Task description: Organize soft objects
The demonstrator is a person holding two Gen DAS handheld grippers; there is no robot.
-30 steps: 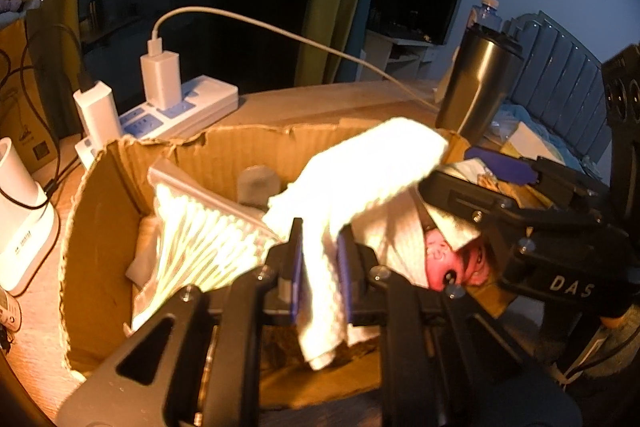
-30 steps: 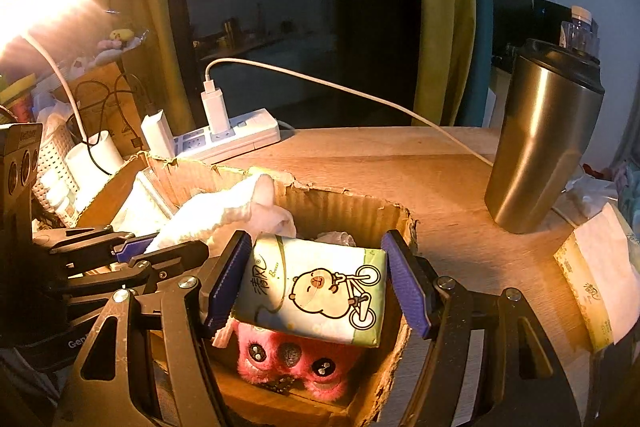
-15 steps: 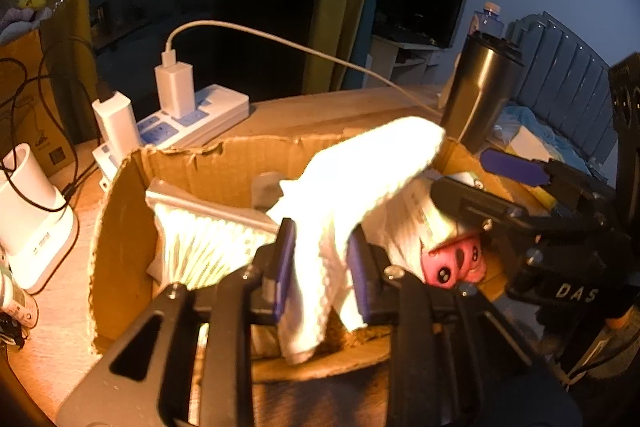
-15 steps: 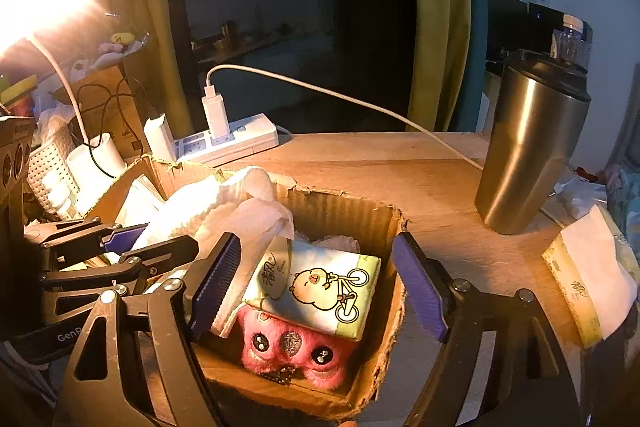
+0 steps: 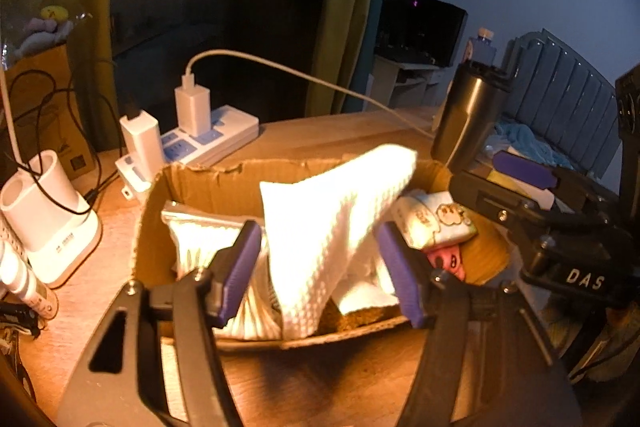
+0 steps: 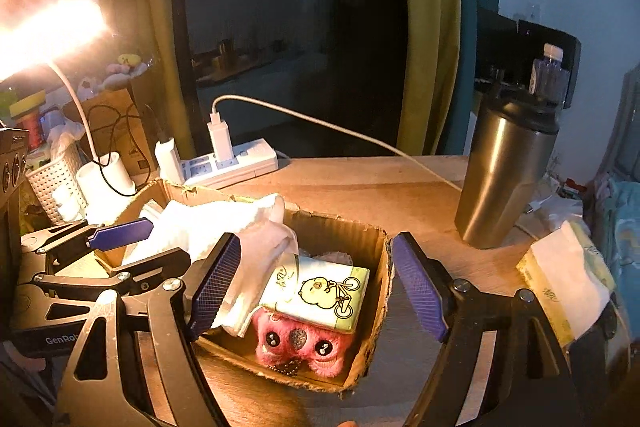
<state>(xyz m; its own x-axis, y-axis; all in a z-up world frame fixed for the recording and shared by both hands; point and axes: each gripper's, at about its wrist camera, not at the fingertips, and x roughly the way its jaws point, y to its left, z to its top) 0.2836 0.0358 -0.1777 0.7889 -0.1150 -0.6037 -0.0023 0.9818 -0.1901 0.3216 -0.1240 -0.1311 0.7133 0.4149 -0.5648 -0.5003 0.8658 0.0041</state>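
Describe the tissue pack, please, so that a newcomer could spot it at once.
Find the cardboard box on the wooden desk. At its right end, the tissue pack lies on a pink plush, beside a white cloth. Only it bears a cartoon chick on a bicycle.

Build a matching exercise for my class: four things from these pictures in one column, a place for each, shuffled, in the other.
1. tissue pack
2. pink plush
3. steel tumbler
4. white charger

A. plugged into the power strip
B. standing on the table, outside the box
C. lying on the plush
D. at the bottom of the box

Pairs: 1-C, 2-D, 3-B, 4-A
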